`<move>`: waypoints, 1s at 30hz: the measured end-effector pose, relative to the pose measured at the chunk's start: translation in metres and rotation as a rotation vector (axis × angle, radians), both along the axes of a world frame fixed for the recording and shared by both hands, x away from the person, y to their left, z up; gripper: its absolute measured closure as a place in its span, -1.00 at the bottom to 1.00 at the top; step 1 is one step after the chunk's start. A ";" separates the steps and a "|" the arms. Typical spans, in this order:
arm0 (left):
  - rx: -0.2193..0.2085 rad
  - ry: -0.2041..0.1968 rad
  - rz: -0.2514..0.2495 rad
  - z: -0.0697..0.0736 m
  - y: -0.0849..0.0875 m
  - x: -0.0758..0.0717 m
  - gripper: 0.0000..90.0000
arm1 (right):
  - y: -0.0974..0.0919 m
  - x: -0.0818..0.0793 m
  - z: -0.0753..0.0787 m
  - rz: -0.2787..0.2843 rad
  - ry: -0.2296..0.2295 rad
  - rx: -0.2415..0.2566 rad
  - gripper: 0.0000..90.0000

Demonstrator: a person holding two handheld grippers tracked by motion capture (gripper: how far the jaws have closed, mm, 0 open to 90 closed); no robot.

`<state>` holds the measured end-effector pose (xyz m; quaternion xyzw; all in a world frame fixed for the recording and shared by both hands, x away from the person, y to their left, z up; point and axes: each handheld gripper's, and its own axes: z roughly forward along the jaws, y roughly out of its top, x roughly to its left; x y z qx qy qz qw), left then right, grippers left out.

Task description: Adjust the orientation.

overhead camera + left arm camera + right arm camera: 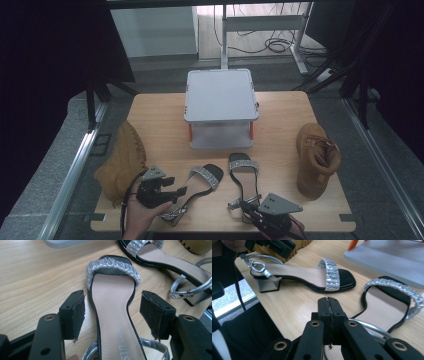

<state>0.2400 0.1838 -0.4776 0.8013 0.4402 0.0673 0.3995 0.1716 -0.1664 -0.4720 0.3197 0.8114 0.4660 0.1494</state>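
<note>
Currently left gripper (112,312) stands released, jaws either side of the left sandal (112,305), pads clear of it. Right gripper (329,306) is clenched near the right sandal's ankle strap (372,327); whether it pinches the strap, cannot tell.

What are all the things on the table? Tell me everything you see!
sandals: two, black with silver straps, near middle of the table.
boots: two, tan, one at the left edge, one at the right.
small shelf: one, grey with orange legs, at the far middle.
left gripper: one, black, jaws open around the left sandal's sole.
right gripper: one, black, jaws shut, by the right sandal's heel strap.
</note>
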 end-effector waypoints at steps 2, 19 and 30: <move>0.000 0.000 0.000 0.000 0.000 -0.001 -0.17 | 0.002 -0.003 0.000 0.012 0.002 0.000 0.99; -0.007 0.030 -0.014 -0.007 -0.004 -0.001 -0.17 | 0.020 0.000 -0.028 0.048 0.116 -0.090 0.99; 0.006 0.037 -0.019 -0.010 -0.005 -0.001 -0.17 | 0.013 0.003 -0.034 0.014 0.124 -0.097 0.99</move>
